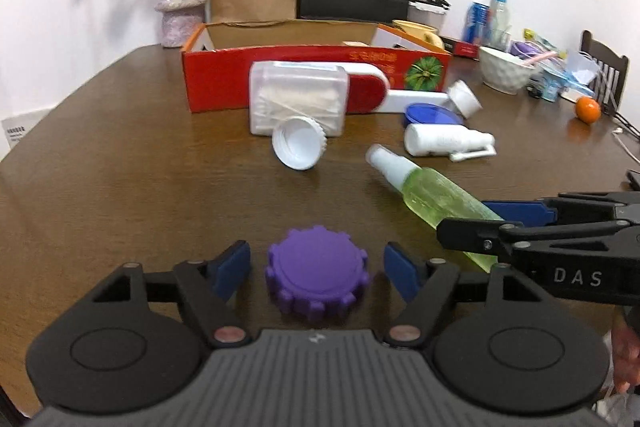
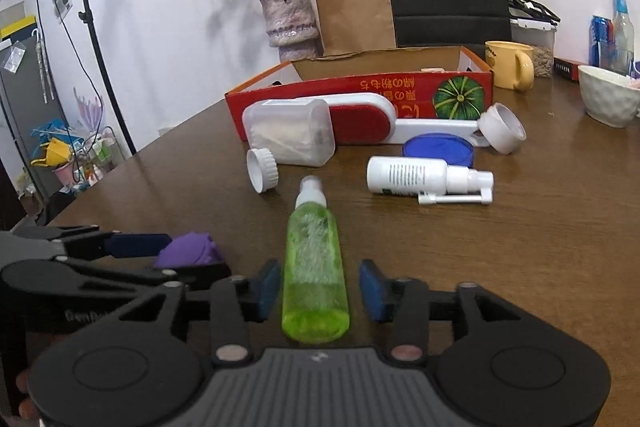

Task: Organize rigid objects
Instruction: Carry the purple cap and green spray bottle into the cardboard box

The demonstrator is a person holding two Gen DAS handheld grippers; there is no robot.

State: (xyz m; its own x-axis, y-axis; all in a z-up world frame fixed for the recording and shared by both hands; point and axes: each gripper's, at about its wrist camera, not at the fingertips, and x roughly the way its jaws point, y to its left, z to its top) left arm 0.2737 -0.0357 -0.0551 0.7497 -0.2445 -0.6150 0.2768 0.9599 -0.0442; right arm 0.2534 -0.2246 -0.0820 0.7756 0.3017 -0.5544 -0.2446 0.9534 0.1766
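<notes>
On the table (image 1: 120, 187), the left gripper (image 1: 316, 269) straddles a purple cap (image 1: 318, 277) with clear gaps, the right gripper (image 2: 318, 291) likewise seems parted around a green spray bottle (image 2: 314, 267), white bottles (image 2: 408, 175) and a red box (image 2: 360, 91) crowding beyond.

the room was evenly and fairly brightly lit from above. the brown surface (image 1: 120, 167) carried a soft sheen and only faint, short shadows under the things. the vase (image 2: 290, 17) threw a pale shadow on the white wall. fisheye bending curved the surface edges; the frame corners went black. slight softness blurred the nearest parts.
</notes>
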